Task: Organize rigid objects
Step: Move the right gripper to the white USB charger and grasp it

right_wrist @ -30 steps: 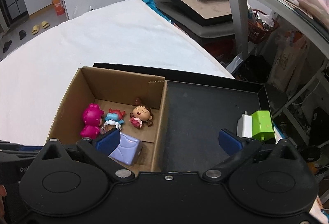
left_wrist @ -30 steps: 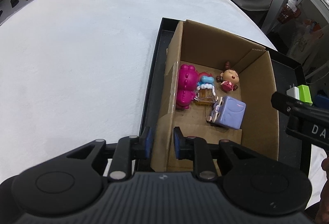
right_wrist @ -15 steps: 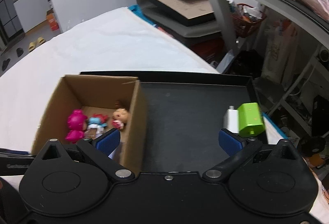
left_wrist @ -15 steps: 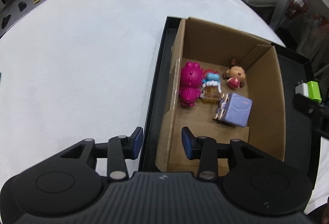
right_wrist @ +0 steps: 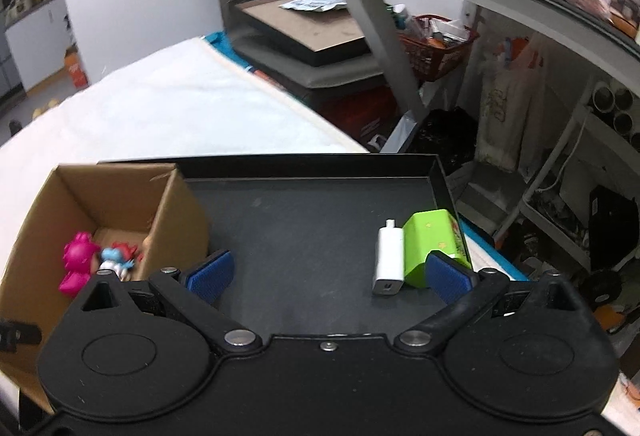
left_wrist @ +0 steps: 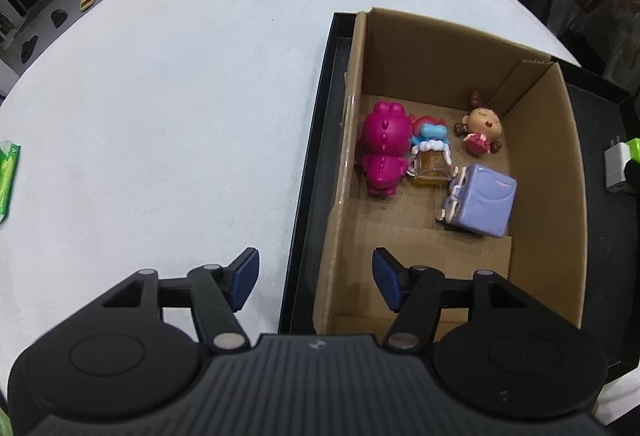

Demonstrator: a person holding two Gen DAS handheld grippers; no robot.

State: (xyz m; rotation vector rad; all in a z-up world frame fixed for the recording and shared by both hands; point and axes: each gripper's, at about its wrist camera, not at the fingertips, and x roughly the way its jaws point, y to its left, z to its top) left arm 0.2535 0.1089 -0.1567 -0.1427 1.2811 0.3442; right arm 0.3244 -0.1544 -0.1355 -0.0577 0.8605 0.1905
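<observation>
Both my grippers hang empty with fingers spread over the tray and box.

My left gripper [left_wrist: 316, 276] is wide apart, one blue pad over the white tabletop [left_wrist: 160, 96], the other over the cardboard box [left_wrist: 544, 164], straddling its near-left wall and the black tray [left_wrist: 310, 172] rim. Inside the box lie a magenta figure [left_wrist: 384, 152], a blue-and-red figure [left_wrist: 430, 142] touching it, a brown-haired doll [left_wrist: 480, 128] and a lilac block toy [left_wrist: 480, 200]. My right gripper [right_wrist: 328, 272] is also spread wide above the tray's bare floor; a white charger [right_wrist: 388, 256] and a green block [right_wrist: 434, 246] lie side by side, touching, just by my right pad.
</observation>
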